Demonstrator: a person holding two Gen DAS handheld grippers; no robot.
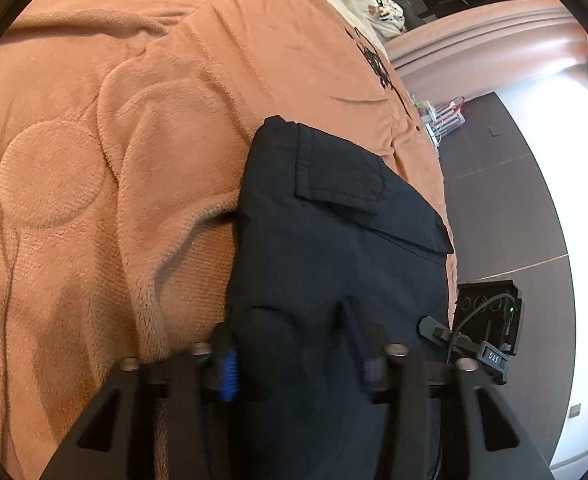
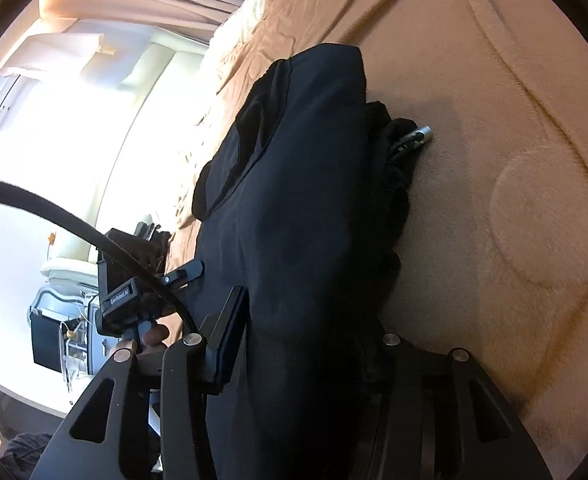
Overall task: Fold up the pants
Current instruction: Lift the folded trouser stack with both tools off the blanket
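Two fisheye views look forward along two hand-held grippers, both working on a pair of dark navy pants [image 1: 333, 240] lying on a bed covered by an orange-tan plush blanket [image 1: 114, 140] with raised circle patterns.

In the left wrist view, the pants sit folded into a thick bundle near the right edge of the bed, running from the bottom of the picture toward the middle. A flapped pocket [image 1: 341, 168] faces up at the far end of the bundle. The left hand-held gripper [image 1: 294, 360] has its two fingers on either side of the near end of the bundle; the blue pad [image 1: 228, 372] on one side touches the fabric, and the other finger presses into a crease of cloth, so it is pinching the pants. Past the bed edge, a dark floor [image 1: 493, 200] and the right hand-held gripper's black body [image 1: 489, 320] show at the lower right.

In the right wrist view, the same pants [image 2: 294, 220] fill the middle, a long dark mound on the blanket [image 2: 493, 120], with a gathered waistband and a small metal drawcord tip [image 2: 419, 134] poking out on the right side. The right hand-held gripper [image 2: 297, 360] straddles the near end of the bundle; its left finger [image 2: 226, 344] lies against the cloth, while the other finger is lost in dark fabric, so it appears to be pinching the pants. At the left, a person's fingers [image 2: 154, 334] grip the handle of the other tool, and a black cable [image 2: 94, 236] arcs across a very bright room.
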